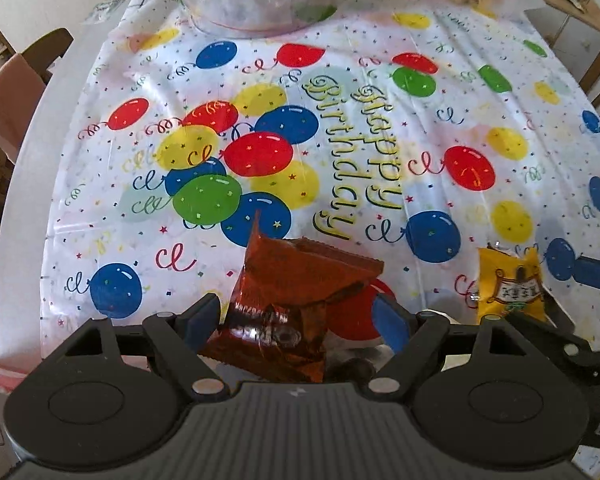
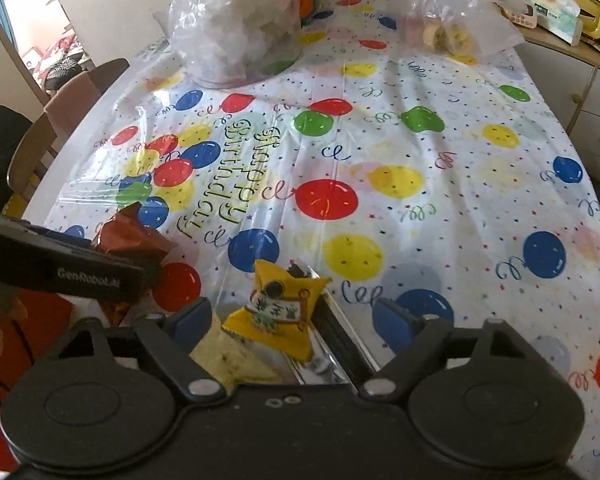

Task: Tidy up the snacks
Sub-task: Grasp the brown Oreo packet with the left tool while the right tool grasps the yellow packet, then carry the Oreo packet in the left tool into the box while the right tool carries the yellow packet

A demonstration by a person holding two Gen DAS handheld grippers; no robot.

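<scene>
Left gripper point(image 1: 300, 316) jaws wide around red packet point(image 1: 291, 312), right gripper point(image 2: 293, 320) wide around yellow packet point(image 2: 283, 312); staged for simultaneous pickup off worktop point(image 2: 440, 208).

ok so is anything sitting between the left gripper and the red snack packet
Nothing visible does. The red snack packet already sits between the open fingers of the left gripper, with no other item in that gap. The yellow snack packet lies off to the right.
</scene>
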